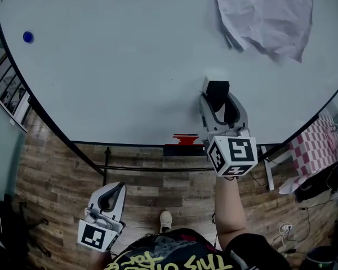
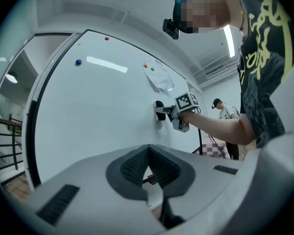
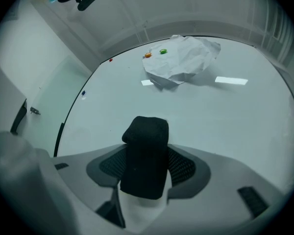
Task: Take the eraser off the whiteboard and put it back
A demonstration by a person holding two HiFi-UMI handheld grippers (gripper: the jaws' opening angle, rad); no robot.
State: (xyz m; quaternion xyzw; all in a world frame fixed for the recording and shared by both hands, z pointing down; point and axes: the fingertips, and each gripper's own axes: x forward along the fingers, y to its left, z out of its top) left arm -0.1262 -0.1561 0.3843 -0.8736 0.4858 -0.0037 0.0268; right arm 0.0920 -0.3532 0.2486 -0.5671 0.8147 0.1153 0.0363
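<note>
The right gripper (image 1: 219, 97) is clamped on the black eraser (image 3: 146, 151), its pads pressing the eraser's two long sides. The eraser's far end sits at the whiteboard (image 1: 129, 66), low on the board. From the left gripper view it looks to be touching the surface, though full contact cannot be confirmed. A crumpled paper sheet (image 1: 267, 13) hangs at about one o'clock from the eraser in the head view, well apart. The left gripper (image 1: 114, 193) hangs idle at about seven o'clock from the right one, jaws closed on nothing. The likely risk is letting go too soon. If the eraser's backing is not flat against the board when the jaws part, it may tip or slide and fall to the floor below. Its soft felt sides could also squirm in the pads and twist it off square.
</note>
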